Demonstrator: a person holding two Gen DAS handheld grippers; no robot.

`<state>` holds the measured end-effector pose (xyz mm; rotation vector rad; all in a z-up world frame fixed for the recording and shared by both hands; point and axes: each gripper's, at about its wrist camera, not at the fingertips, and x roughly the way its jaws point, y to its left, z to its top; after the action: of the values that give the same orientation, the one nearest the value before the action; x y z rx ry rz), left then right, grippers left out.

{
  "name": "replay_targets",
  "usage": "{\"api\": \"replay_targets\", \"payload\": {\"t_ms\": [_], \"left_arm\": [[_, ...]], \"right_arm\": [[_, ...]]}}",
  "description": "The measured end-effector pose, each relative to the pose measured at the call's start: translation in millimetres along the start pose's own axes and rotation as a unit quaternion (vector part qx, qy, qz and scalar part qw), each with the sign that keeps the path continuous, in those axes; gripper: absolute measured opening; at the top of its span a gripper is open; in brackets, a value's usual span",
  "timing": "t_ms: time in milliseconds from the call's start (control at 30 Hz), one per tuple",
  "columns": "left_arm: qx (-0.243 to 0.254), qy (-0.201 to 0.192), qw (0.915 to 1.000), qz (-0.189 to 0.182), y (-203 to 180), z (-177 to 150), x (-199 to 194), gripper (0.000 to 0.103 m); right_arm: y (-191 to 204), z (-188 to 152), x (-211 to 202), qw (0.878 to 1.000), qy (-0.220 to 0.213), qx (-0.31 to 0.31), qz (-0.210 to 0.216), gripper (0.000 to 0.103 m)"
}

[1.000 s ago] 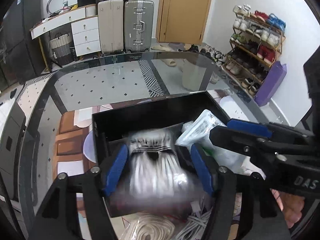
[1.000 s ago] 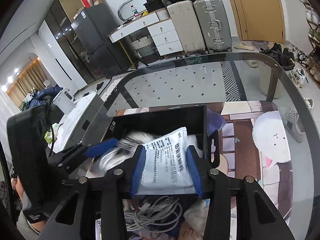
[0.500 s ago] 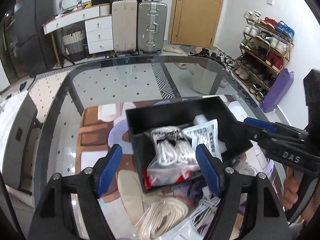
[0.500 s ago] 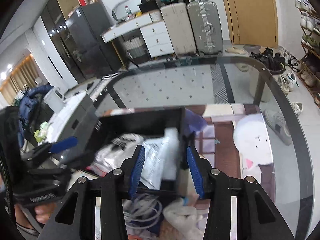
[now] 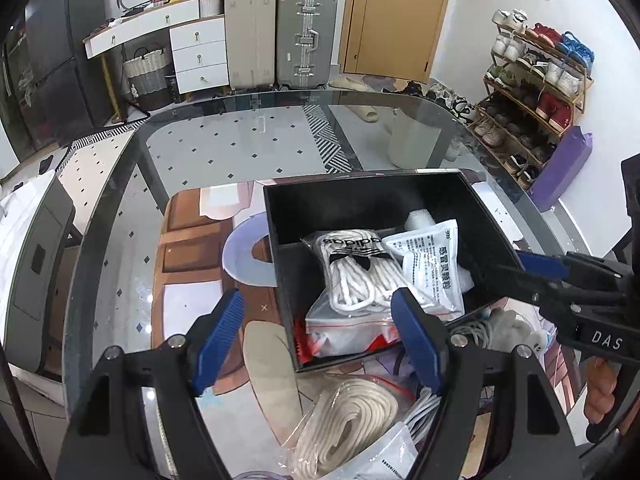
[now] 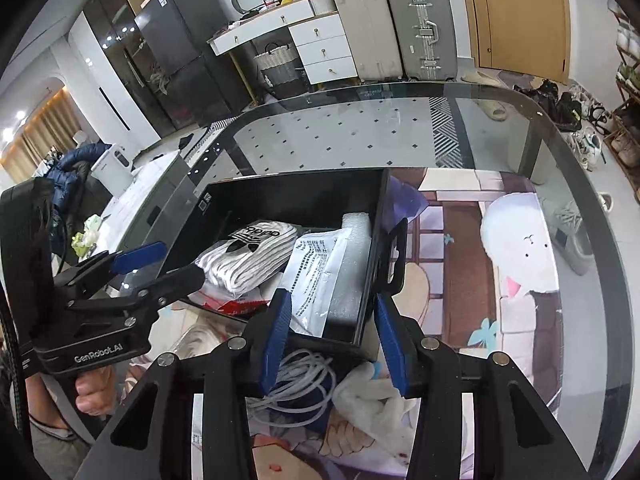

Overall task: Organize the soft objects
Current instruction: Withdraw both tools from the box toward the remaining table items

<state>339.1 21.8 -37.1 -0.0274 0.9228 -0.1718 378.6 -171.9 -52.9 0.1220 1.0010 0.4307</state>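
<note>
- My left tool (image 5: 320, 344) stands wide with nothing between its blue pads; it sits low in the left wrist frame, in front of the black box's near wall.
- My right tool (image 6: 334, 340) stands at a middling gap and grips nothing; the near right corner of the black box (image 6: 296, 188) and a coil of white cable (image 6: 304, 384) show through the gap.
- The black box sits on the glass tabletop (image 5: 240, 136), centre of both frames.
- Inside it, a clear bag of white laces (image 5: 352, 276) lies on the left, leaning over the near wall, with a red-and-white packet (image 5: 340, 340) under it.
- A white printed pouch (image 5: 432, 264) lies just right of the laces, touching them, and a white foam roll (image 5: 418, 220) stands behind it.
- Outside the box, at the bottom of the left wrist frame, a bagged cream strap (image 5: 344, 428) lies on the tabletop.
- A white fluffy cloth (image 6: 372, 400) lies near the cable, lower centre of the right wrist frame.
</note>
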Motion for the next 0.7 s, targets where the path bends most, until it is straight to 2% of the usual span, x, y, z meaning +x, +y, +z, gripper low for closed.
{"api": "replay_targets", "payload": {"t_ms": [67,200,300,400,533,700], "left_arm": [[0.005,-0.003,1.0,0.002,-1,0,-4,0.076],[0.029,-0.015,0.9993,0.016,-4,-5,-17,0.076],[0.055,-0.02,0.998,0.025,-9,-13,-28,0.076],[0.067,-0.015,0.9971,0.033,-14,-23,-34,0.076],[0.064,-0.006,0.9973,0.037,-22,-41,-37,0.077],[0.036,0.007,0.999,0.023,-30,-65,-36,0.077]], "right_arm": [[1,-2,-5,1.0,-0.001,-0.002,0.0,0.044],[11,-7,-24,0.998,-0.016,-0.048,-0.025,0.044],[13,-15,-32,0.998,-0.016,-0.062,-0.024,0.044],[15,-23,-32,0.995,-0.01,-0.089,-0.043,0.044],[8,-33,-24,0.993,0.009,-0.106,-0.06,0.045],[-3,-48,-13,0.988,0.034,-0.128,-0.081,0.045]]}}
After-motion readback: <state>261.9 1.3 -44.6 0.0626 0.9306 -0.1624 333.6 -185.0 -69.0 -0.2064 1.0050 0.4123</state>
